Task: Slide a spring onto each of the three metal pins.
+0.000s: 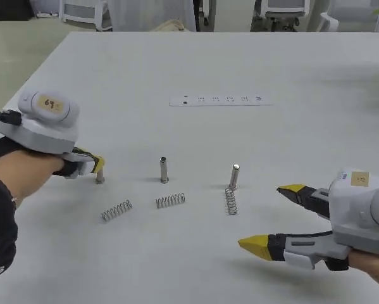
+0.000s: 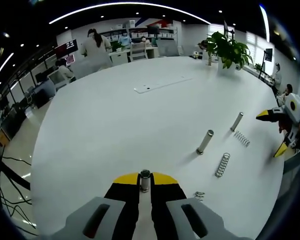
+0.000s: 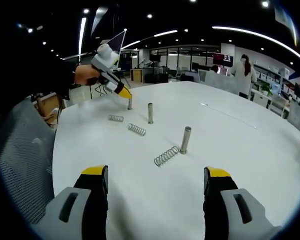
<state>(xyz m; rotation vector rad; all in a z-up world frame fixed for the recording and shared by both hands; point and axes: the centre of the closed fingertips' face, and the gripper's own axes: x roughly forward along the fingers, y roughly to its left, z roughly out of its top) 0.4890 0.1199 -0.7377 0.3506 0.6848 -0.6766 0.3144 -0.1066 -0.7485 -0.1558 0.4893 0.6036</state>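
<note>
The white desk [image 1: 176,266] is bare in its near part, leaving open room in front of the row of springs. Its left edge runs close behind the left hand [image 1: 24,171], and its far edge lies well beyond the work, with chairs [image 1: 81,12] past it.

The right gripper [image 1: 271,216] is nearest. It is held low over the desk at the right and points left toward the work, with its yellow-tipped jaws wide apart and nothing between them. Just ahead of it lies the right spring [image 1: 231,201], one end just beside the foot of the upright right pin [image 1: 235,177]. Further left, the middle spring [image 1: 170,201] lies flat in front of the middle pin [image 1: 164,170], apart from it. The left spring [image 1: 116,210] lies slantwise near the left pin [image 1: 100,178]. The three pins stand upright in a row, and no spring is on a pin yet.

The left gripper [image 1: 95,166] reaches in from the left with the hand wrapped under it. Its jaws are clamped on the left pin, and the left gripper view shows the pin's head between the tips.

Beyond the pins, a power strip [image 1: 219,99] lies flat in the middle of the desk, well apart from the work. A potted plant [image 2: 227,50] stands near the desk's far edge.
</note>
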